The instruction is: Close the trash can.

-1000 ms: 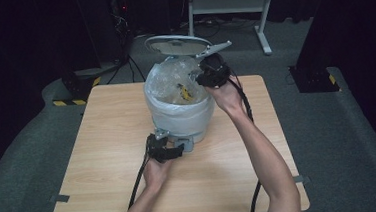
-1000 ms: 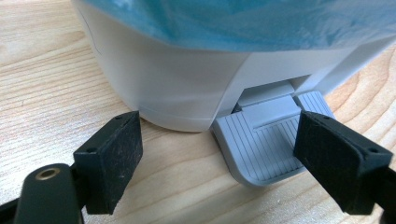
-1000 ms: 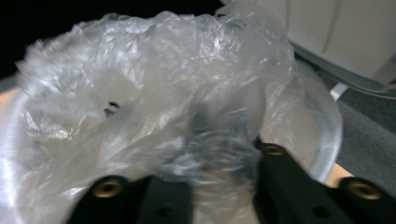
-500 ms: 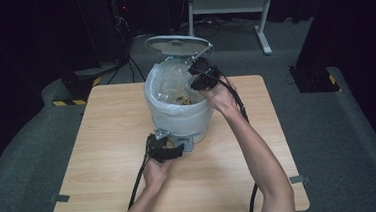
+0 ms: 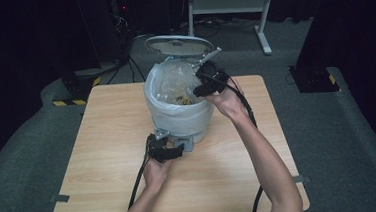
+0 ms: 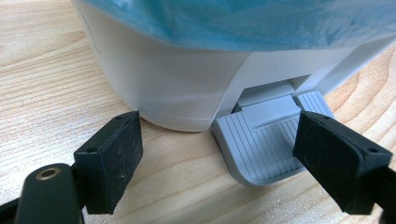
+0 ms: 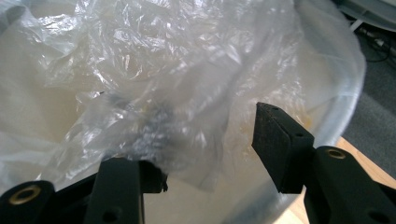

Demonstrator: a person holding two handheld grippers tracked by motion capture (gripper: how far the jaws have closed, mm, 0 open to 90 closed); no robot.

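One grey pedal bin (image 5: 179,114), lid up, clear liner; both grippers' jaws apart, right just opening

We are seeing the right tongs (image 5: 201,88) sitting farther in over the open bin (image 5: 179,114) than a second ago, shifted toward its lid (image 5: 177,44). Their jaws have just been opening, and the crumpled clear bag (image 7: 154,93) lies between them, loose against the left one.
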